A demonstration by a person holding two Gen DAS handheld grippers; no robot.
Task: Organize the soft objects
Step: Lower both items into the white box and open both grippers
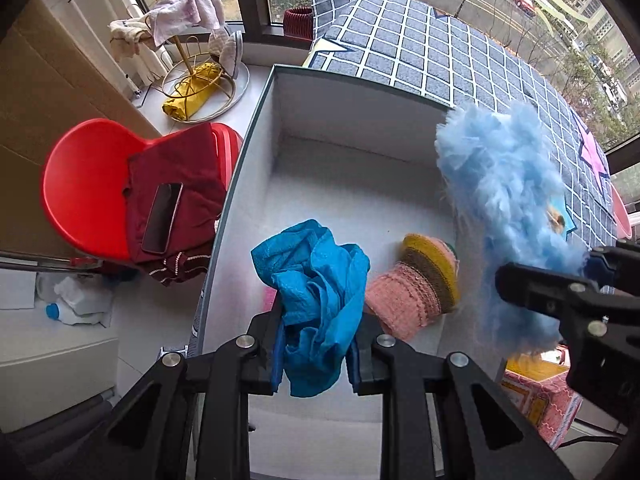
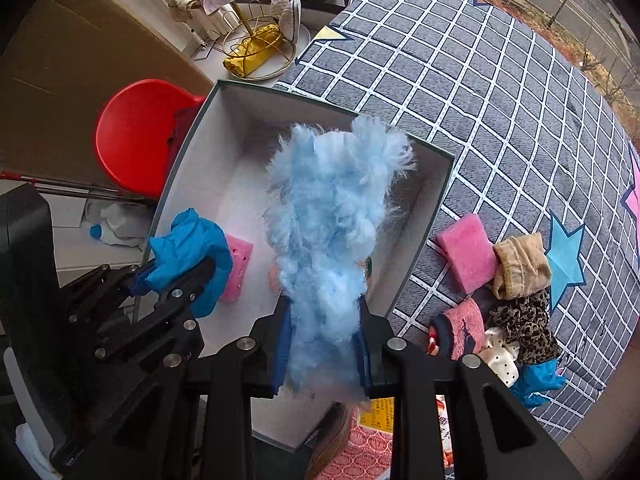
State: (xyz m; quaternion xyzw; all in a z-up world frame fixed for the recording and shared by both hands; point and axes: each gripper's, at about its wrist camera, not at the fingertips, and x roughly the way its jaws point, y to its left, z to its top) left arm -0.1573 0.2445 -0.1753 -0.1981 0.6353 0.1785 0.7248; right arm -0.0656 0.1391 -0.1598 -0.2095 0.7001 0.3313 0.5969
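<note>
1. My left gripper (image 1: 316,344) is clenched on a crumpled blue cloth (image 1: 316,292); the cloth bunches up between the two pads and hangs over the open box (image 1: 256,120).
2. My right gripper (image 2: 324,344) is clamped on a fluffy light-blue toy (image 2: 332,216), which stands up from the pads and covers most of the box's middle in that view.
3. From the left wrist I see the right gripper at the right edge, with the fluffy toy over the box's right wall.
4. From the right wrist I see the left gripper at the lower left, the blue cloth over the box's left wall.
5. The box is white inside with a dark rim and sits at the edge of a grey checked blanket (image 2: 500,100).
6. On the box floor lie a pink sponge (image 2: 238,266) and a knitted pink and yellow piece (image 1: 416,284); the sponge is just beside the blue cloth in the right view.
7. Out on the blanket, right of the box, I see a second pink sponge (image 2: 466,252), a tan cloth (image 2: 520,264), a leopard-print cloth (image 2: 524,324), a white dotted cloth (image 2: 498,354) and a pink sock (image 2: 462,328), all close together.
8. Left of the box stands a red chair (image 1: 80,184) with a dark red garment (image 1: 180,184) and a phone (image 1: 162,218) on it.
</note>
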